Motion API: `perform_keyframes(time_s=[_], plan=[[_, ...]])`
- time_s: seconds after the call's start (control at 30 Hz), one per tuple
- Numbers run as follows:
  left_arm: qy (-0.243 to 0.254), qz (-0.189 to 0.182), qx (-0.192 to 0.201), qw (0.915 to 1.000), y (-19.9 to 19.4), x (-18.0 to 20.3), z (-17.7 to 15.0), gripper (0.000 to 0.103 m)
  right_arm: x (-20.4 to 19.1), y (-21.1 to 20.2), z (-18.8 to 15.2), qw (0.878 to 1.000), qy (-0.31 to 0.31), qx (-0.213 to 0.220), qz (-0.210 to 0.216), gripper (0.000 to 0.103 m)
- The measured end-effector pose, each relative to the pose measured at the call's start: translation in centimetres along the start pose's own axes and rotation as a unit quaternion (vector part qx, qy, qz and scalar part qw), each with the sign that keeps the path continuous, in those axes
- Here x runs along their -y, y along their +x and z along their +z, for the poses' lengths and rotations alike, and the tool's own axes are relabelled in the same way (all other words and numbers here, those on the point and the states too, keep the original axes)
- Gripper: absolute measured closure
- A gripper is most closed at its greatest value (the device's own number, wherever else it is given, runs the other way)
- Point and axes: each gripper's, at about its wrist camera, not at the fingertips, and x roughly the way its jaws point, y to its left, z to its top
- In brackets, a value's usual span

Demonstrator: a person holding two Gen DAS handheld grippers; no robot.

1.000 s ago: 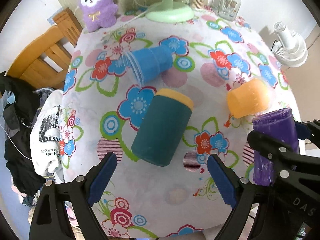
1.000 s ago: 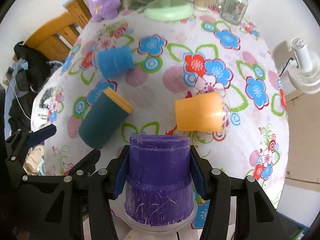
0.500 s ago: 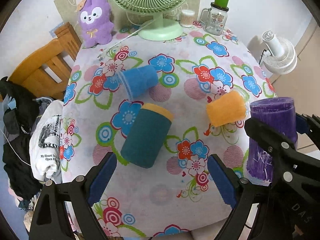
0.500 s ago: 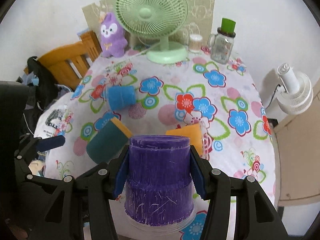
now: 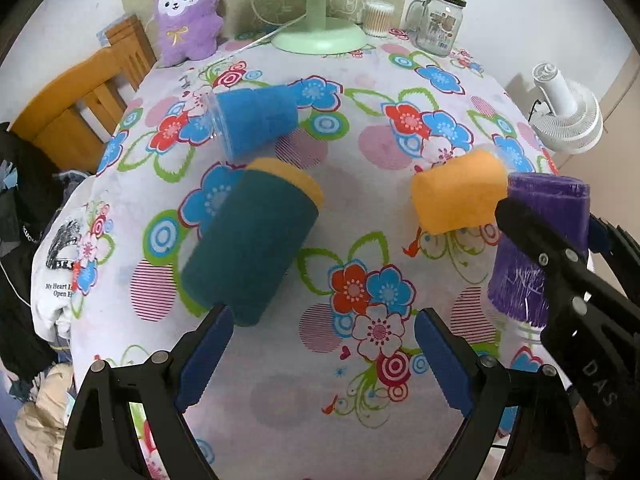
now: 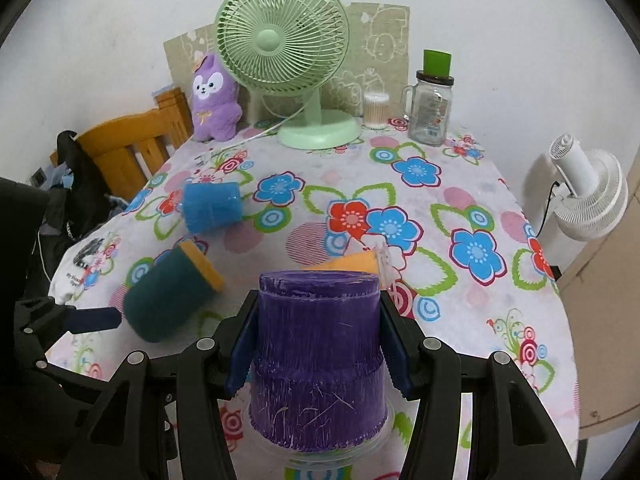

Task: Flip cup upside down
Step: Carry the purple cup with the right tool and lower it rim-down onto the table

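A purple cup (image 6: 318, 360) stands upside down, rim downward, at the near edge of the floral table. My right gripper (image 6: 318, 344) is shut on its sides; the cup also shows in the left wrist view (image 5: 536, 248). Whether its rim touches the cloth I cannot tell. My left gripper (image 5: 320, 360) is open and empty, just in front of a dark teal cup with a yellow rim (image 5: 252, 244) that lies on its side. An orange cup (image 5: 456, 192) and a blue cup (image 5: 256, 120) also lie on their sides.
At the back stand a green fan (image 6: 280, 60), a purple plush toy (image 6: 214, 100), a glass jar with a green lid (image 6: 430, 108) and a small swab box (image 6: 376, 110). A wooden chair (image 5: 80, 100) with clothes is at left, a white fan (image 6: 588, 196) at right.
The left gripper has moved in closer and lower toward the teal cup. The right gripper has levelled out and lowered, still holding the purple cup upside down.
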Motion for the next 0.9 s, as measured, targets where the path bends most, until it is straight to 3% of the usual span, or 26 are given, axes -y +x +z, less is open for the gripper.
perform_keyframes(time_s=[0.4, 0.67, 0.8, 0.9], plan=[[0.002, -0.005, -0.002, 1.0, 3.3, -0.5, -1.6, 0.009, -0.4, 3.9, -2.6, 0.999, -0.006, 0.044, 0.011, 0.044], [0.008, -0.008, -0.012, 0.9999, 4.4, 0.1, -2.0, 0.009, -1.3, 4.4, -3.0, 0.997, -0.026, 0.077, 0.001, 0.044], [0.012, -0.009, -0.017, 0.9997, 4.5, 0.1, -2.4, 0.009, -1.4, 3.9, -3.4, 0.997, -0.025, 0.079, -0.002, 0.044], [0.012, -0.011, -0.023, 0.9996, 4.3, 0.1, -2.6, 0.009, -1.2, 3.7, -3.6, 0.998, -0.015, 0.056, 0.002, 0.039]])
